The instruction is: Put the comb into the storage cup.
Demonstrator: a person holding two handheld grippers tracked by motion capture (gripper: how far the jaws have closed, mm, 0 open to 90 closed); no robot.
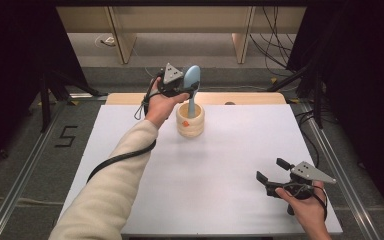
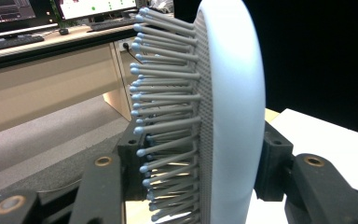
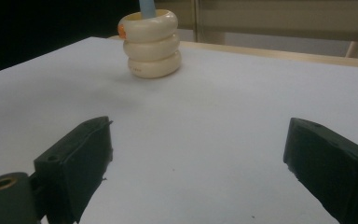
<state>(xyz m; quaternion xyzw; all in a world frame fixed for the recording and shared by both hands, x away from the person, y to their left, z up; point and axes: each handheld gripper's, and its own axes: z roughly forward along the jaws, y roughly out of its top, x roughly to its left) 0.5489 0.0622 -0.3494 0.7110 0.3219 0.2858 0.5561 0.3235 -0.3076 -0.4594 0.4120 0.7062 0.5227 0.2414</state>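
1. High view: White board covers the table, with a dark floor and pale wooden desks beyond its far edge. At the far side, the left gripper is clenched on the head of a pale blue hairbrush, which stands upright with its handle down inside a cream ribbed holder. At the near right corner, the right gripper hovers just over the board with its jaws spread, holding nothing, well apart from the holder.

2. Left gripper view: Desks and monitors fill the background. The two black jaws press on either side of the hairbrush, one against its smooth back, the other among the grey bristles, which point left.

3. Right gripper view: White tabletop stretches ahead between the two wide-open jaws. The holder, three stacked rings with an orange mark at the rim, stands far off, the brush's blue handle rising from it.
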